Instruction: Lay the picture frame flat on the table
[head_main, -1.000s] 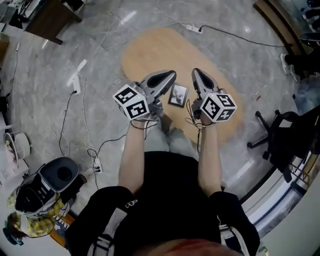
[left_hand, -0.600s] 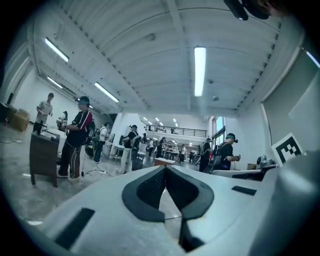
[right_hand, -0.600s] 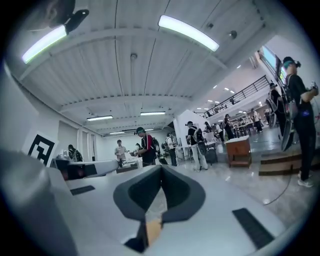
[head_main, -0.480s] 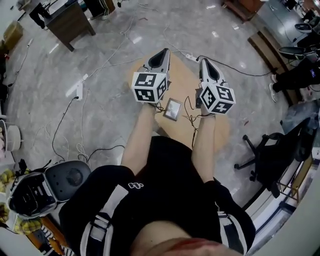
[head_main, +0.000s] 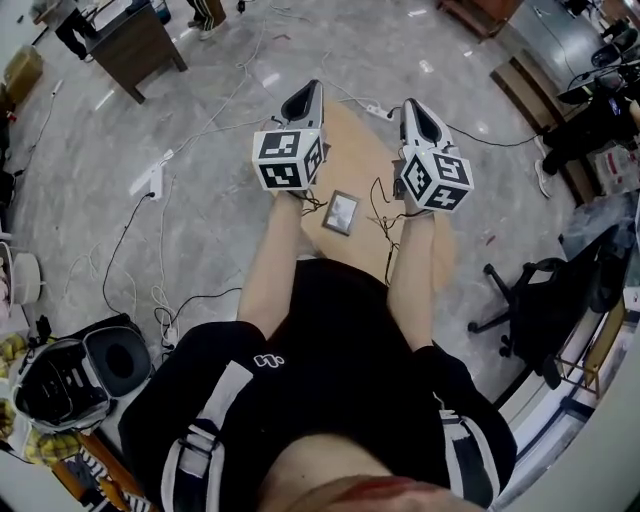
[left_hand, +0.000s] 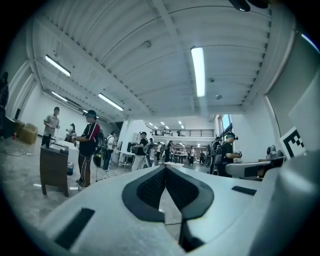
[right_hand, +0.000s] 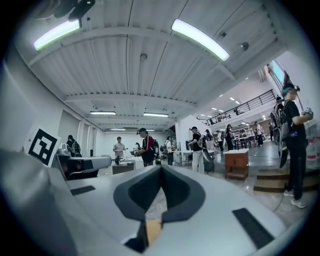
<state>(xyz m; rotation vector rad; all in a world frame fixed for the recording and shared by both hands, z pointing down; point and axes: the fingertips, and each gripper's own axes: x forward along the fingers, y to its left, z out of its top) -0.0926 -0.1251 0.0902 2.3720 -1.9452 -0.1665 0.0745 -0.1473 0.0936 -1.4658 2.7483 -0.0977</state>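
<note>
The picture frame (head_main: 340, 212) lies flat on the oval wooden table (head_main: 355, 150), seen in the head view between my two forearms. My left gripper (head_main: 306, 94) is raised above the table's left side, jaws shut with nothing between them. My right gripper (head_main: 411, 107) is raised to the right of the frame, also shut and empty. Both point up and away from the frame. In the left gripper view the shut jaw tips (left_hand: 165, 168) face a large hall. The right gripper view shows its shut jaw tips (right_hand: 161, 167) against the same hall; the frame is not visible in either.
Cables (head_main: 160, 250) trail over the grey floor at left. A white power strip (head_main: 377, 111) lies beyond the table. A black office chair (head_main: 530, 300) stands at right, a dark desk (head_main: 140, 45) at upper left. People stand in the hall (left_hand: 90, 145).
Both grippers have risen from beside the frame and tilted up to point outward. The frame now lies behind them, nearer my body. The head camera has tilted.
</note>
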